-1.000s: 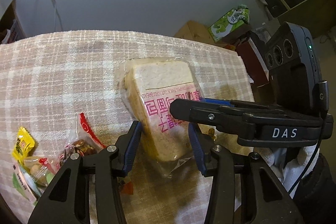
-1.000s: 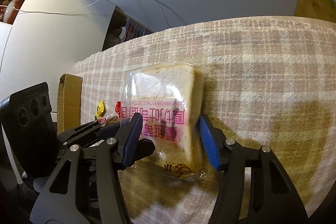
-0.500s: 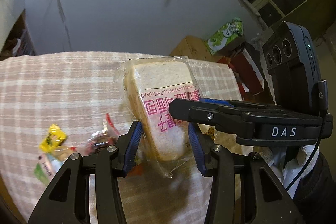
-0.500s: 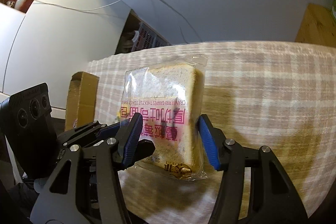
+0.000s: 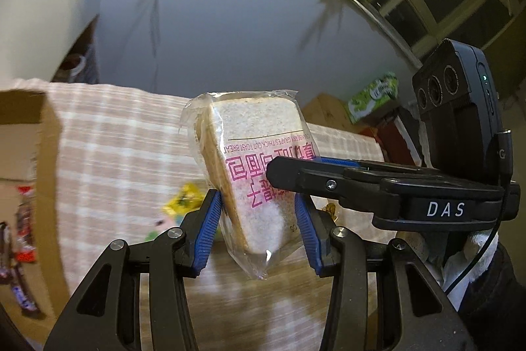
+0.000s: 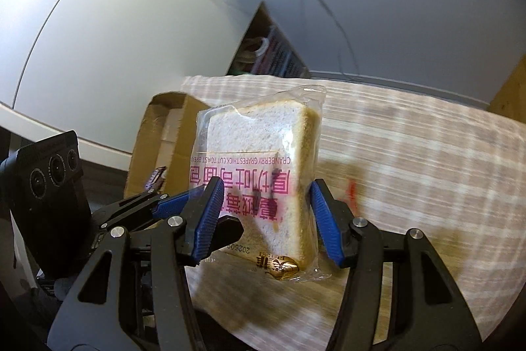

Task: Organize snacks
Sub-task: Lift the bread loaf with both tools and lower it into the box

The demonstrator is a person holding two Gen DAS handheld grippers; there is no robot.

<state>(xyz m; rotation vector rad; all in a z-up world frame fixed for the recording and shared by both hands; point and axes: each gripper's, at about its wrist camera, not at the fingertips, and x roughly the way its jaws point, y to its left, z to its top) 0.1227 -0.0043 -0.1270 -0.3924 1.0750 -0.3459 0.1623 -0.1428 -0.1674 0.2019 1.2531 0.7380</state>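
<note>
A clear bag of thick-cut toast bread [image 5: 253, 160] with pink print hangs in the air above the checked tablecloth [image 5: 125, 147]. My left gripper [image 5: 258, 229] is shut on its lower part. My right gripper [image 6: 266, 216] is shut on the same bag [image 6: 263, 153] from the other side, and its black finger crosses the left wrist view [image 5: 361, 183]. A cardboard box [image 6: 164, 137] stands open at the table's left; its wall [image 5: 49, 153] is close in the left wrist view.
Small snack packets [image 5: 182, 203] lie on the cloth below the bread. Wrapped bars [image 5: 23, 219] lie inside the box. A green carton [image 5: 371, 97] and brown boxes stand beyond the table's far right. A red packet [image 6: 351, 189] shows blurred on the cloth.
Both grippers have lifted the bread bag off the cloth and carried it left towards the cardboard box, which has come into both views. The grips have not changed.
</note>
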